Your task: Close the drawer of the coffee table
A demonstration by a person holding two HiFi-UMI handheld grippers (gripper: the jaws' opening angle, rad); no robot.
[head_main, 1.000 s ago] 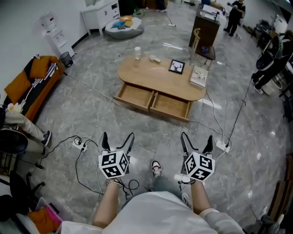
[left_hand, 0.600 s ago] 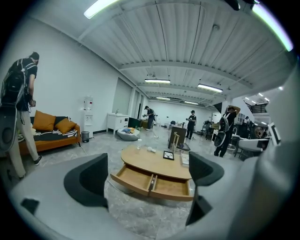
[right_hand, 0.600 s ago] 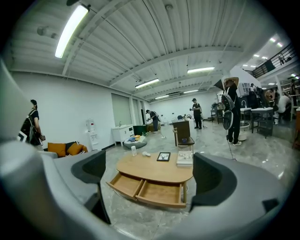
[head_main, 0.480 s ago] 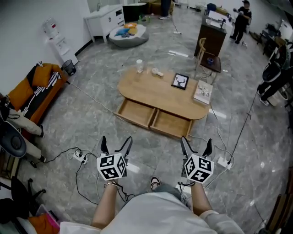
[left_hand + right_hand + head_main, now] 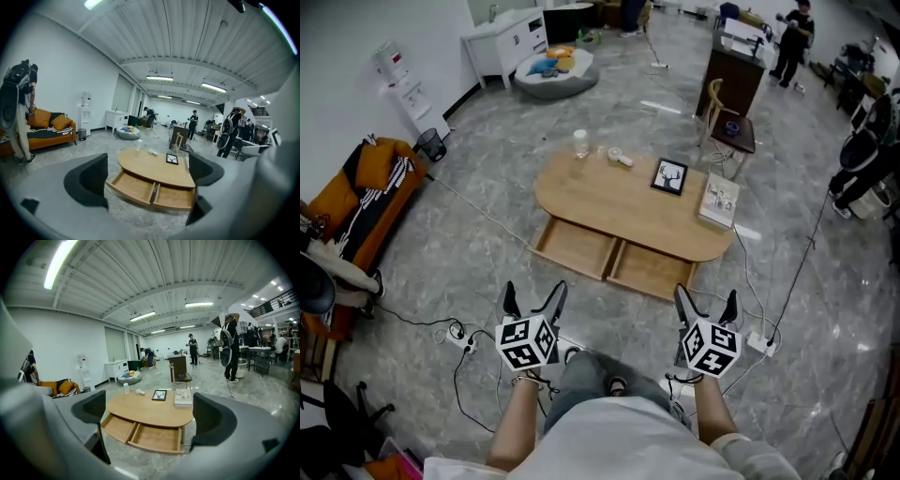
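Two shallow pale-wood drawers [image 5: 574, 249] stand pulled out beneath the oval pale-wood coffee table [image 5: 628, 202] at centre frame. The left hand-held gripper [image 5: 532, 292] and right hand-held gripper [image 5: 704, 300], low in the frame, gape empty, well apart from it. The approach seems in hand; next, probably, reaching the drawer fronts and pushing.

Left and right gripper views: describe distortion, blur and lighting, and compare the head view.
Left gripper view: strong fisheye with dark corners, its own jaws blurred, coffee table fairly sharp. Right gripper view: same fisheye, ceiling strip light glares. Head view: milder bend, even light, glossy floor shows bright streaks.
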